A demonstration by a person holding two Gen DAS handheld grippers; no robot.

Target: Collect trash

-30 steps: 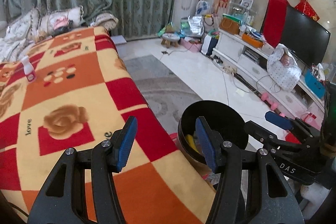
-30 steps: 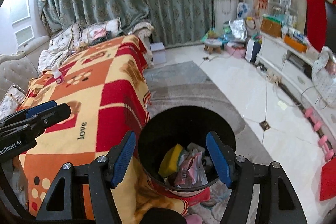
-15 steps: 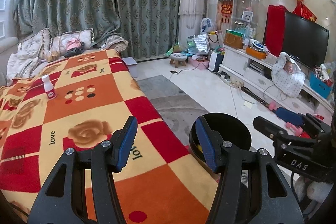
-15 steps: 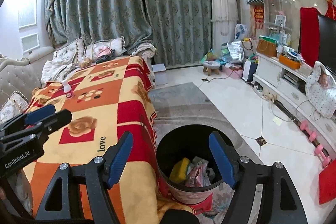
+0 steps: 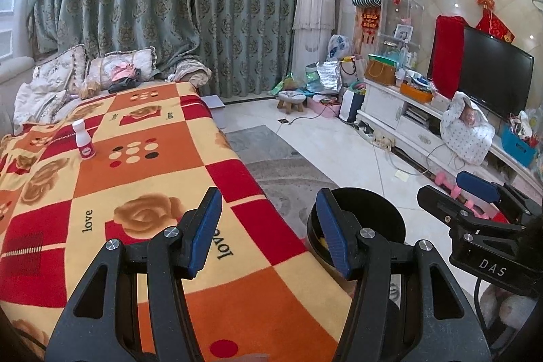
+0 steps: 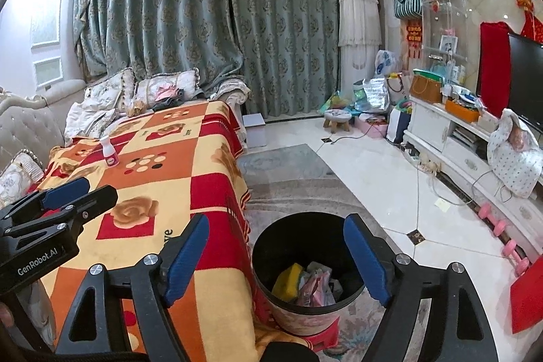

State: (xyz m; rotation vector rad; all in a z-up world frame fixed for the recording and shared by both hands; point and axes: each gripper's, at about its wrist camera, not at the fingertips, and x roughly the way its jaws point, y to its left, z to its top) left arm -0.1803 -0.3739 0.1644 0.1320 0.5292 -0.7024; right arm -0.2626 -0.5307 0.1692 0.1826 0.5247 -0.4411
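Right wrist view: right gripper (image 6: 276,260) jaws are opening wider than a second ago, empty above the trash bin (image 6: 307,270); left gripper (image 5: 268,233) unchanged, apart and empty; white bottle (image 5: 83,139), perhaps trash, stands on the blanket (image 5: 135,178)

The left tongs (image 5: 268,229) tilt somewhat downward, their blue-padded fingers (image 5: 205,231) set partly apart with nothing between them. The right tongs (image 6: 276,260) sit just beside them at a similar downward tilt, their jaws opening, the blue pads (image 6: 366,260) standing wide and gripping nothing. Each pair shows in the other's view, side by side and apart.
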